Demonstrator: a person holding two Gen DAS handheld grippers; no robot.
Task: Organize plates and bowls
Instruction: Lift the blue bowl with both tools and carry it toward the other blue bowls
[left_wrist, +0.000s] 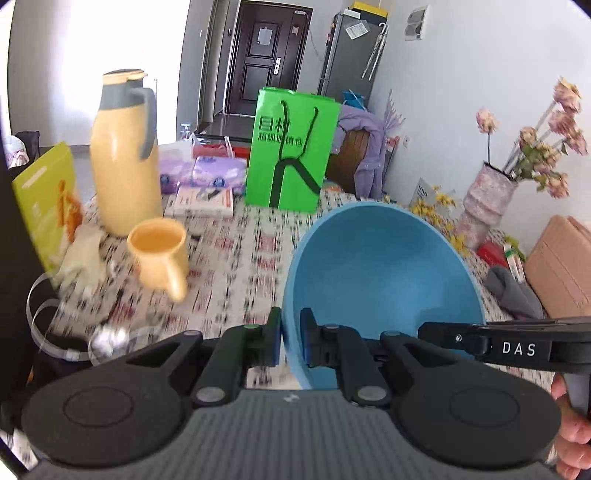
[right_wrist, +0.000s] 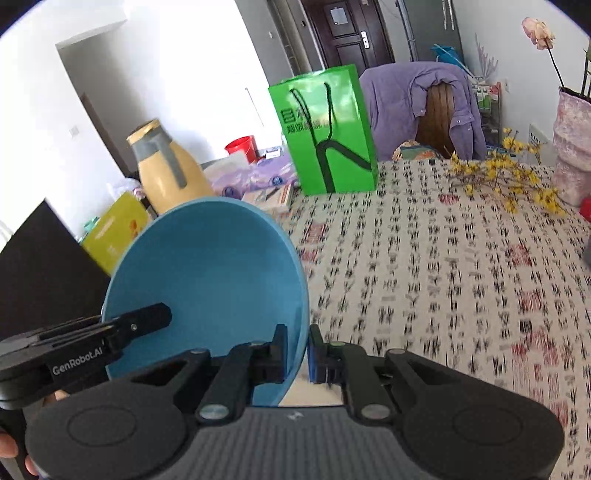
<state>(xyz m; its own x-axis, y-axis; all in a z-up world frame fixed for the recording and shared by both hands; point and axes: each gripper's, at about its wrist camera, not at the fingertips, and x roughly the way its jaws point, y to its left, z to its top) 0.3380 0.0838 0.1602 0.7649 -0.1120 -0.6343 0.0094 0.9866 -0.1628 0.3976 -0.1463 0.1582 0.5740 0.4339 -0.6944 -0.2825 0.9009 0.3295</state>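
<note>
A: From the left wrist view, the left gripper (left_wrist: 289, 341) has its fingers (left_wrist: 274, 341) pinched narrow on the rim of the blue bowl (left_wrist: 384, 269), one pad outside the wall and one inside. The bowl hangs tilted in the air above the patterned table (left_wrist: 236, 266), nothing under it. Across the rim the other tool reaches in from the right.

B: Where over the table, would you say?

A: Towards the near edge. The yellow mug (left_wrist: 159, 254) and yellow jug (left_wrist: 123, 155) stand well apart towards the left edge, the green bag (left_wrist: 291, 151) at the far edge.

B: And the right wrist view?

A: Same bowl, opposite rim. The right gripper (right_wrist: 299, 354) is clamped narrow on the wall, thin edge between the pads. The cloth below is a blur, with dried yellow flowers (right_wrist: 506, 177) by the far right corner.

B: How will it handle?

A: I'd guess light, stiff plastic, matte but smooth, so it could slide or swing on a one-sided pinch. The rim is the only real hold, and two grips on opposite sides should keep it steady. It looks unlikely to shatter if dropped.
</note>
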